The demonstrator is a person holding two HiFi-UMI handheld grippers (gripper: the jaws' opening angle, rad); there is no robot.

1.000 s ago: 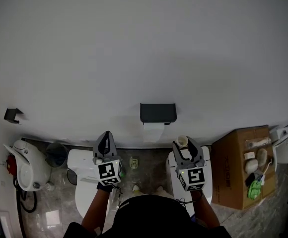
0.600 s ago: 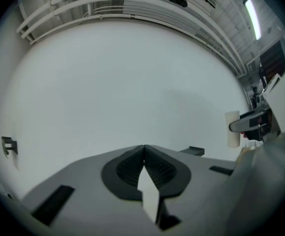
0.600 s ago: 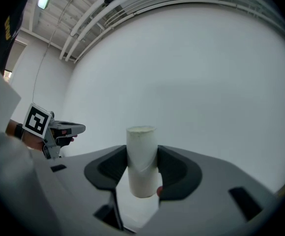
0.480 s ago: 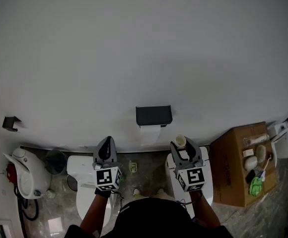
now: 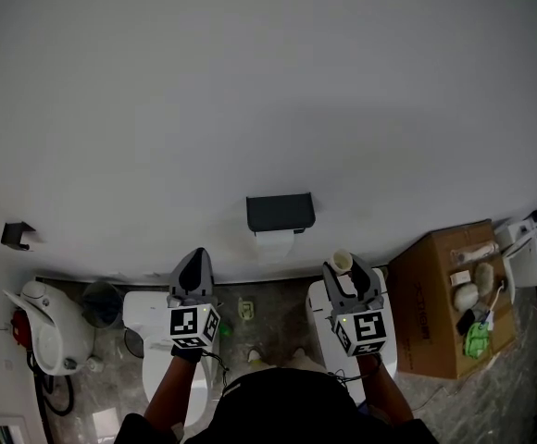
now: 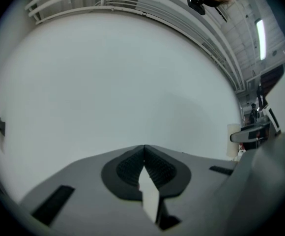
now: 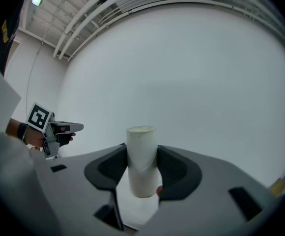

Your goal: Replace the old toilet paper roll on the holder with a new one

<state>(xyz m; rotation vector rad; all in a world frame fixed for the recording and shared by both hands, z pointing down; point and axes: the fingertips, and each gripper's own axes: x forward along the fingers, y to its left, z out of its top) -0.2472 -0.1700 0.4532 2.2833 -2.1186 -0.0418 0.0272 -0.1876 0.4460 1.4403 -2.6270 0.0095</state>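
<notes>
Right tool [image 7: 142, 152] is clamped on an empty cardboard tube [image 7: 141, 163]. The dark pads press on the tube's two sides, and it stands upright between them with its open top end well above the jaw tips. In the head view this tool points at the white wall [image 5: 268, 91], low and to the right of the toilet paper holder [image 5: 280, 212].

Left tool [image 6: 143, 148] has its jaws shut tight together with nothing between them, and its own view shows only bare wall ahead. From the head camera it sits level with the right tool, low and to the left of the holder, and the two tools are well apart.

The holder is a black box fixed to the wall between the tools and a little above them. White toilet paper [image 5: 275, 243] hangs just below its cover. Neither tool touches the holder or the paper.

Below the tools are two white toilets, one [image 5: 150, 320] under the left arm and one [image 5: 318, 303] under the right. A brown cardboard box [image 5: 435, 308] with small items on top stands further right, beside the wall. A small black bracket [image 5: 15, 234] is on the wall far to the left.
</notes>
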